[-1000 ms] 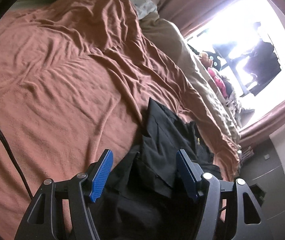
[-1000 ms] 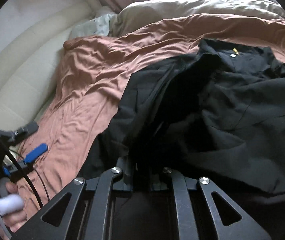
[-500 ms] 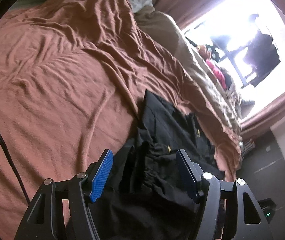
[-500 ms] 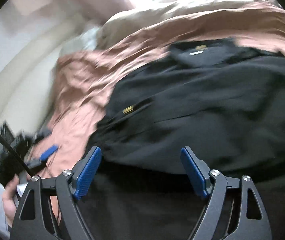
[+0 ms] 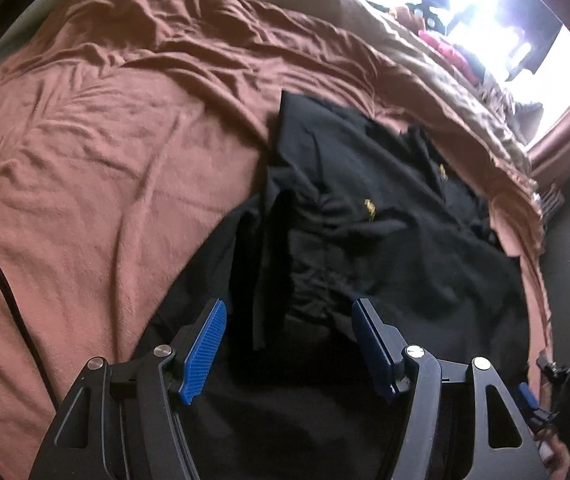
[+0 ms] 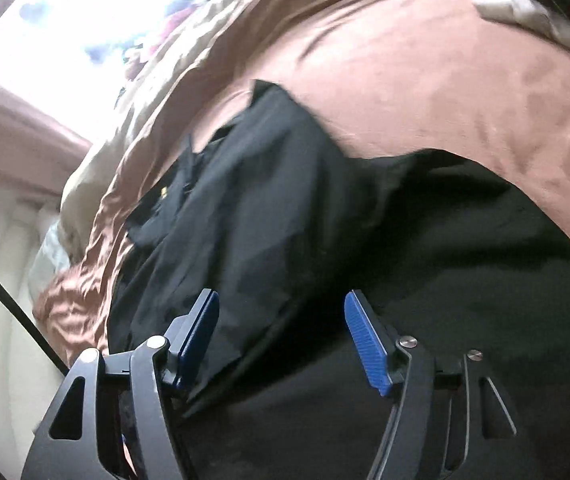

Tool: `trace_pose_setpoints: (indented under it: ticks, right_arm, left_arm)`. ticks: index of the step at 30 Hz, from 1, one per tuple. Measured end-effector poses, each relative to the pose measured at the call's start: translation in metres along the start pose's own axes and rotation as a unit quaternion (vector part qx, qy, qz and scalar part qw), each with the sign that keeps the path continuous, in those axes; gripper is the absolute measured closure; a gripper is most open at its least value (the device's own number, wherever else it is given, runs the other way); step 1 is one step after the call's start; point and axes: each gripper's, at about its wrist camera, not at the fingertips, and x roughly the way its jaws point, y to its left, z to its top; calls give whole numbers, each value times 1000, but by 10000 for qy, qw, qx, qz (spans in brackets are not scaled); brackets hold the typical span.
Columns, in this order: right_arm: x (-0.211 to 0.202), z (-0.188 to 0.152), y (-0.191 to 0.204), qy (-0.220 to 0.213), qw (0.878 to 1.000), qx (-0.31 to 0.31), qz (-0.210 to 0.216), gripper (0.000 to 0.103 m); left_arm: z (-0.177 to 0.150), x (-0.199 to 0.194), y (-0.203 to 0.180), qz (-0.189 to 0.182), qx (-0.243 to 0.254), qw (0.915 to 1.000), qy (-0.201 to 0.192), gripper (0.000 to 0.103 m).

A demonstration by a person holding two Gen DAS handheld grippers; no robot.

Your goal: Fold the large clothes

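A large black garment (image 5: 373,240) with small gold marks lies rumpled on a brown bedsheet (image 5: 105,152), partly folded over itself. My left gripper (image 5: 289,332) hovers over its near part, open, blue pads apart, nothing between them. In the right wrist view the same black garment (image 6: 285,208) fills the lower frame. My right gripper (image 6: 281,324) is above it, its jaws closing, with cloth lying under the gap and the pads not pressing on it. The picture there is blurred.
A beige quilt (image 5: 437,52) runs along the far side of the bed below a bright window (image 5: 497,8). The brown sheet (image 6: 425,80) stretches beyond the garment. A pale padded headboard (image 6: 1,280) stands at left. A black cable (image 5: 1,288) crosses the left edge.
My right gripper let go of the black cloth, opened, then swung sideways and rolled. The garment now lies flatter. My left gripper moved closer and lower over the garment, still open.
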Motion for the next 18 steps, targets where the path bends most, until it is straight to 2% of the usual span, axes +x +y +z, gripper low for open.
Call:
trace_pose_setpoints:
  ticks: [3,4,5,7,8,10,12,15,18]
  right_arm:
    - [7,4,-12,131,9992,309,227,52]
    - [13,7,-16,172,9988,374,280,57]
    - [16,10,-19,198,9985,414,306,67]
    - [27,17,-28,242,9968,551,533,78]
    - [28,22,-34,245,9959,613,613,86]
    - [27,29,-46,196,9925,848,860,94]
    - [19,35,-59,69,9879,1070,1123,95]
    - [13,44,-67,-84,9876,1061,1154,95]
    - [13,51,-73,-156,9858,1151,1214,95]
  left_arm:
    - [-6,6,-12,356,405,9985,-26,36]
    - [-8,9,-18,468,604,9971,-40,39]
    - [-10,13,-21,526,712,9961,-26,50]
    - [-13,21,-26,641,853,9943,54,66]
    - [-14,20,-29,682,937,9933,-15,79]
    - [-15,14,-37,815,1161,9896,-250,87]
    - [-11,8,-42,673,1119,9908,-365,92]
    - [-5,4,-55,633,1161,9900,-486,93]
    - [0,6,-75,778,1542,9837,-494,94]
